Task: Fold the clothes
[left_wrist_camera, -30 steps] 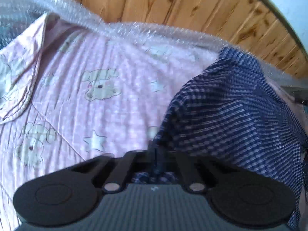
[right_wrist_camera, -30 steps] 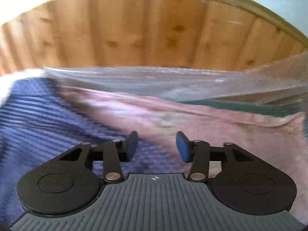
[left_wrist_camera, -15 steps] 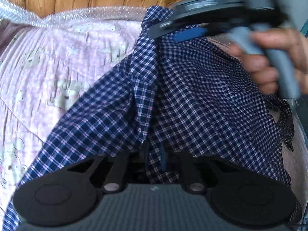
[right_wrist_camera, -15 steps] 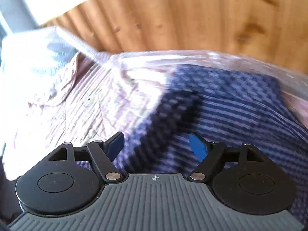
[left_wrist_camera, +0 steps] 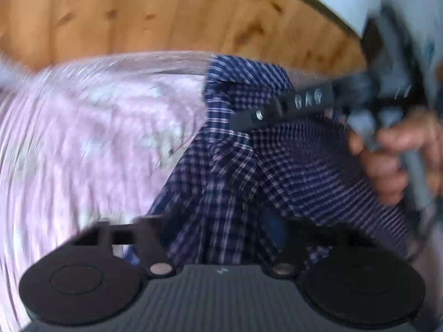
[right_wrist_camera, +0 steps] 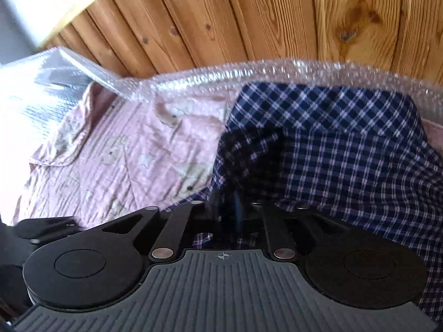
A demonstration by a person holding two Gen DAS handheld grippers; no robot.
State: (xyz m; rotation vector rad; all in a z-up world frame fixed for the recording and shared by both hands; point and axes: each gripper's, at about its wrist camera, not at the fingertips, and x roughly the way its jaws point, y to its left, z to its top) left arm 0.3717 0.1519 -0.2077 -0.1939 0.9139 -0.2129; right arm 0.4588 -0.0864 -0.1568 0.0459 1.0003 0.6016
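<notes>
Checked fabric of a navy shirt [right_wrist_camera: 346,149], crossed with thin white and pink lines, is bunching in loose folds and lying over the right part of a pink quilt [right_wrist_camera: 110,166] printed with pale bears and stars. In the right wrist view the right gripper [right_wrist_camera: 235,210] is pinching a fold of the shirt, its blue pads drawn together with cloth between them. In the left wrist view, which is blurring heavily, the left gripper [left_wrist_camera: 221,221] is sitting with shirt cloth gathered between its fingers; the fingertips are hidden under the fabric, so whether they are clamping it cannot be told. The same view is showing the right gripper's dark bar over the shirt's upper part and a hand [left_wrist_camera: 393,160] gripping its handle at the right edge. Bubble wrap [right_wrist_camera: 221,74] is lining the quilt's far edge, and a wall of knotty wooden boards [right_wrist_camera: 277,16] is rising behind it.
</notes>
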